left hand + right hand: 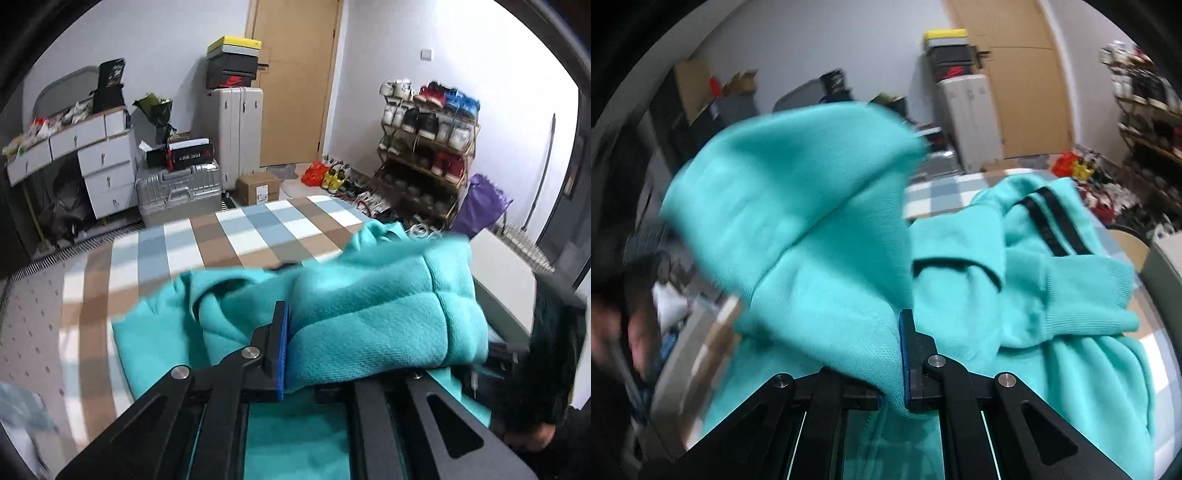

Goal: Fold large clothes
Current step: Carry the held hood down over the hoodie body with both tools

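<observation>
Left gripper (291,350) clamped tight on fold of teal sweatshirt (369,314), fabric bunched over its right side, hiding far finger. Right gripper (899,354) also closed, pinching another edge of sweatshirt (812,221); that part lifted, blurred. Rest of sweatshirt lay crumpled on checked bedspread (240,236), ribbed cuff (1086,295) and black stripes (1049,218) showing in right wrist view. Behind bed: suitcases (177,192), drawers (107,173), shoe rack (424,155), door (295,85). Blurred hand (639,332) at left edge of right wrist view.
</observation>
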